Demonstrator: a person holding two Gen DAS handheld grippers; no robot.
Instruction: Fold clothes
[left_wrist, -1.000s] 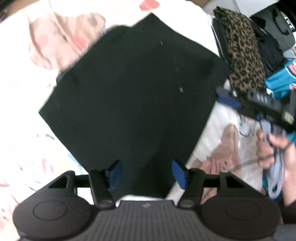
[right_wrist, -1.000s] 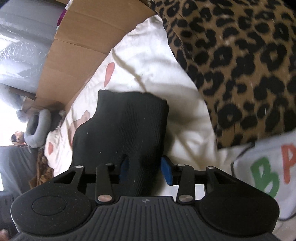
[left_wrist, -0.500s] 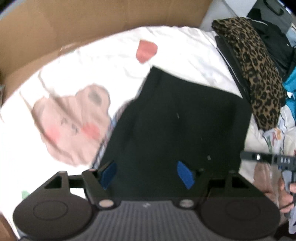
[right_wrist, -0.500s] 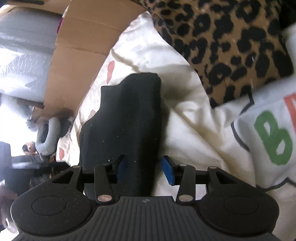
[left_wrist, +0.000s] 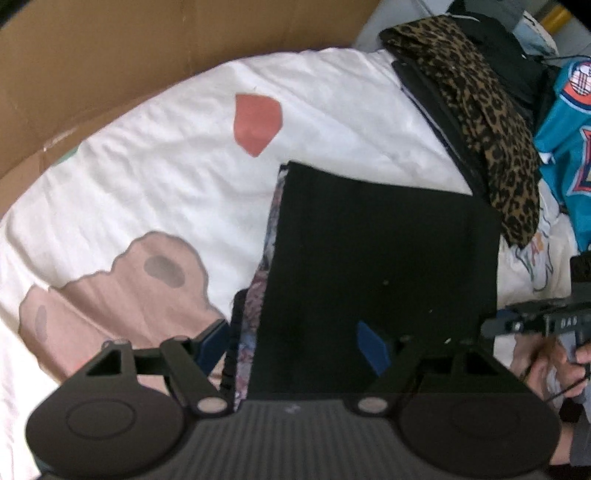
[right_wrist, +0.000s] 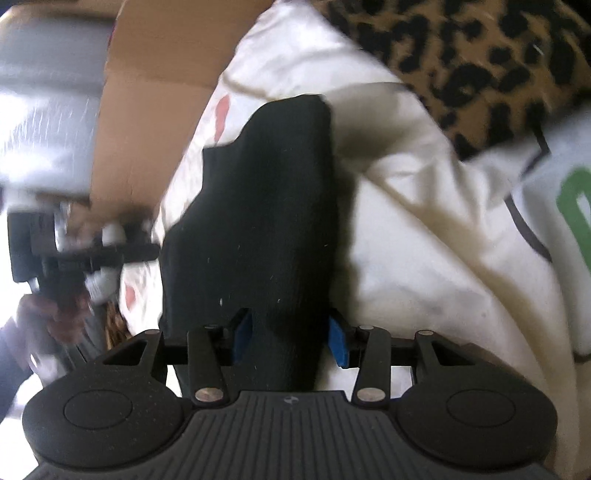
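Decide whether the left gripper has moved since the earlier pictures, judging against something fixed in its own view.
Yes. The left gripper, jaws opening, has slid toward the cardboard wall: the sheet's pink patch, at the top edge before, now sits well inside the frame.

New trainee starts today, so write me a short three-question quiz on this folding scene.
1. True or false: the black garment lies folded on the white sheet.
2. Which pattern is on the garment heaped past its far right corner? A leopard spots; B stripes; C checks.
3. Fill in: behind the sheet stands a brown ___ wall.
Key: 1 true. 2 A, the leopard-print garment. 3 cardboard.
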